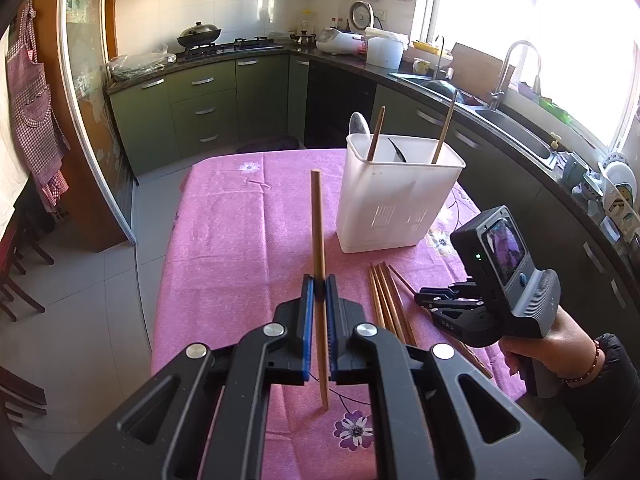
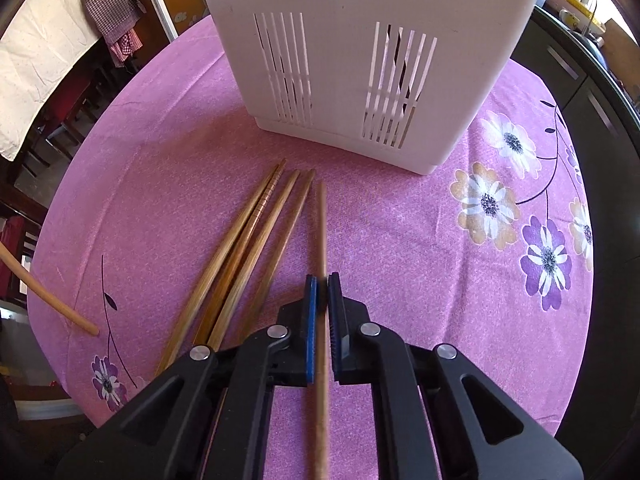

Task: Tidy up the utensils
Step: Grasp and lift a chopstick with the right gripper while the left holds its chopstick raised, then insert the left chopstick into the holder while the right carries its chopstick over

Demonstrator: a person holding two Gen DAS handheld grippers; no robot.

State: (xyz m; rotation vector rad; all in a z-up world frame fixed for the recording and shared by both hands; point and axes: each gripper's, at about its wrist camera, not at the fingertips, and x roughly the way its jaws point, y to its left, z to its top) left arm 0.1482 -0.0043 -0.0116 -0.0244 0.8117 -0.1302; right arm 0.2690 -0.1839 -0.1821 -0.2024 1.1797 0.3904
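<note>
The left wrist camera sits raised behind the left tool (image 1: 319,289), looking forward and slightly down across the pink worktop (image 1: 240,220) toward the far kitchen cabinets. The right wrist camera rides low behind the right tool (image 2: 322,292), close to the cloth and tilted down. Both views share the white holder (image 1: 394,196) (image 2: 360,40), near and large on the right, and the loose chopsticks (image 1: 390,300) (image 2: 248,248).
</note>
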